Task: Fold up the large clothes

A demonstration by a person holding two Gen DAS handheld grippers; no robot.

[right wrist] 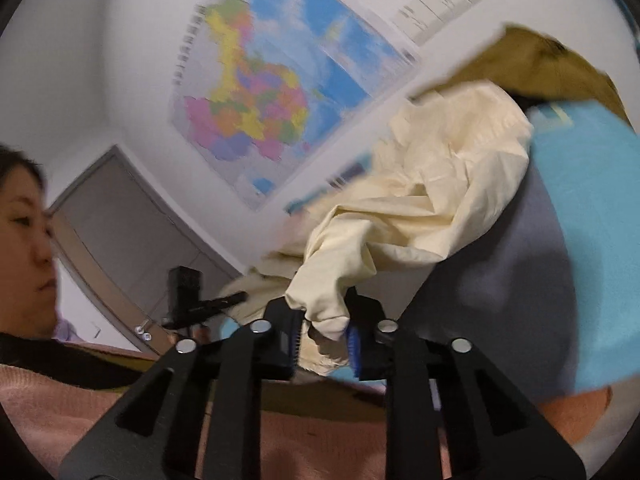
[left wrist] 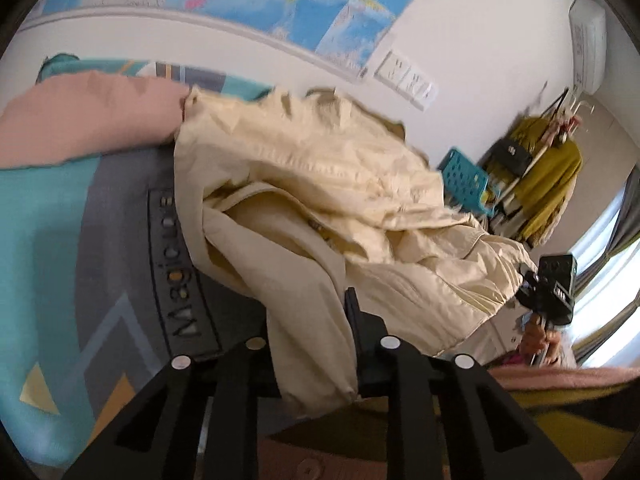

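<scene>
A large cream jacket [left wrist: 320,184] hangs crumpled above a teal and grey mat [left wrist: 48,216]. My left gripper [left wrist: 312,344] is shut on a fold of it, likely a sleeve, which drapes down between the fingers. In the right wrist view the same cream jacket [right wrist: 432,200] is bunched up, and my right gripper [right wrist: 324,332] is shut on a cuff-like end of it, pinched between the blue-padded fingers [right wrist: 354,344]. The right gripper also shows in the left wrist view [left wrist: 548,292] at the jacket's far edge.
A pink garment [left wrist: 80,120] lies on the mat at the left, and pink fabric [right wrist: 80,408] lies under the right gripper. An olive garment [left wrist: 548,176] hangs on a rack by a teal basket [left wrist: 466,180]. A map [right wrist: 272,96] hangs on the wall. The person's face [right wrist: 24,240] is at the left.
</scene>
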